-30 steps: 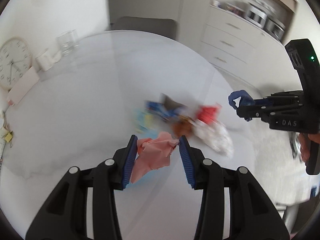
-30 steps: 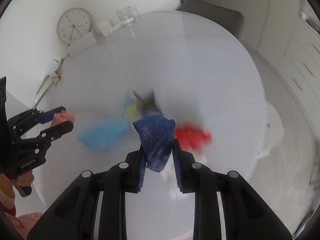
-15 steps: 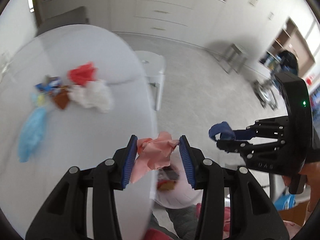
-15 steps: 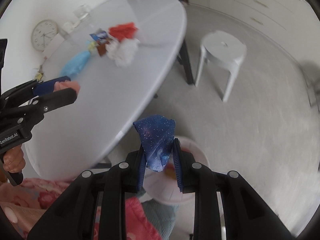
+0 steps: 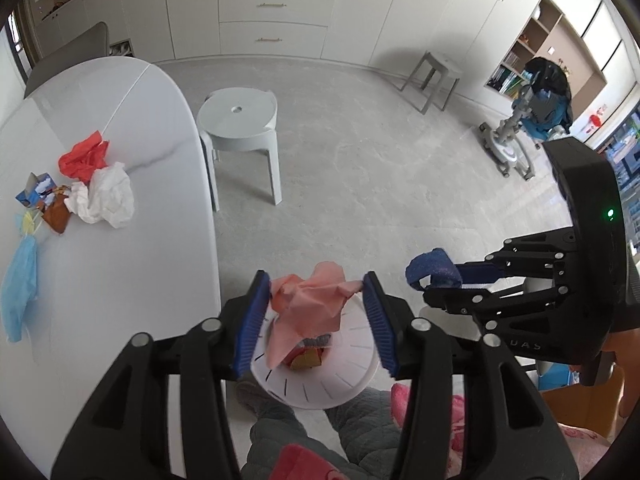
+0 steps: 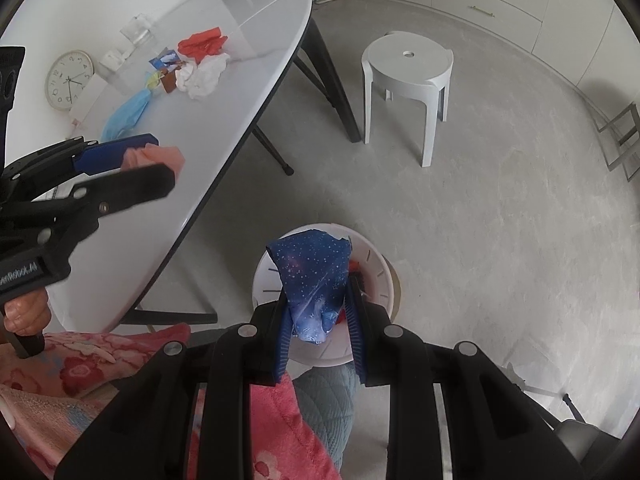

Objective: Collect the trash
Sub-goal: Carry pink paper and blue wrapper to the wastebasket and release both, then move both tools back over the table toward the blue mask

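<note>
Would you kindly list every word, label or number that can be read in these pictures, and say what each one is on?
"DAS", first letter cut off: on the right gripper, seen from the left wrist.
"enRobot.AI", start cut off: on the left gripper, seen from the right wrist.
Hour numbers on the wall clock: there, but too small to read surely.
Print on the blue wrapper on the table: too small to read.

A white oval table [image 6: 224, 128] carries a cluster of trash near its far edge: red paper [image 6: 202, 42], white crumpled paper [image 6: 202, 76], small wrappers [image 6: 166, 62] and a light blue plastic bag [image 6: 128, 114]. A glass [image 6: 136, 30] and a clock [image 6: 69, 79] lie at the far edge.
</note>
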`<action>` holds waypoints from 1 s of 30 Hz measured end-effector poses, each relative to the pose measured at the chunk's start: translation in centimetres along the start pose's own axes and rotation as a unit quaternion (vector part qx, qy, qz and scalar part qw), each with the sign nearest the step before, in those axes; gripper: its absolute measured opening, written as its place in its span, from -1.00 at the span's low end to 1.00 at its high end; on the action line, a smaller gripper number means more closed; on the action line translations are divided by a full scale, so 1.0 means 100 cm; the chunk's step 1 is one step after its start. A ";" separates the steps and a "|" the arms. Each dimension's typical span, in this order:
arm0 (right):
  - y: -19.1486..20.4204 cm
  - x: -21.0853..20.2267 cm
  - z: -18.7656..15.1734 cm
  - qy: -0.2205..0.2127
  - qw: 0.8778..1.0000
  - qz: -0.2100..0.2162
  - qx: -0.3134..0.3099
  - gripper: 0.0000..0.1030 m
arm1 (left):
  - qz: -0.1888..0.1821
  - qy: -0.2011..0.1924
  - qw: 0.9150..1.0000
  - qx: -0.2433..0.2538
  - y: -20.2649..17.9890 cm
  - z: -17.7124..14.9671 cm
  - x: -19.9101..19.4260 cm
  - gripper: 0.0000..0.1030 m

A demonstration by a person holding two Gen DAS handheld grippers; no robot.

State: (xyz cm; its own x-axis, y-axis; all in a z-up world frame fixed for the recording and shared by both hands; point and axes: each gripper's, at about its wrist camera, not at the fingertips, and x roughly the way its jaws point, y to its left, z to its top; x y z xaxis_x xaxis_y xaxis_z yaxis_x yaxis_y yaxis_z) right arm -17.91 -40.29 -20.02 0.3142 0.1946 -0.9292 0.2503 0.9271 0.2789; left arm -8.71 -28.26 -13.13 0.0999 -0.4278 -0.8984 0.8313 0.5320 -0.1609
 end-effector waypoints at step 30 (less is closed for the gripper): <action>0.016 -0.003 0.012 -0.032 0.998 -0.032 0.040 0.95 | 0.032 -0.019 0.999 -0.020 0.032 -0.023 -0.042 0.80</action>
State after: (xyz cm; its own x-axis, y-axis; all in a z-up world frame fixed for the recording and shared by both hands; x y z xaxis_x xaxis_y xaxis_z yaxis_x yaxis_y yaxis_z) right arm -16.53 -39.25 -19.01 0.3529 0.1121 -0.9289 0.3429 0.9082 0.2399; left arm -7.68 -23.12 -10.84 0.1741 -0.4184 -0.8914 0.8005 0.5873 -0.1193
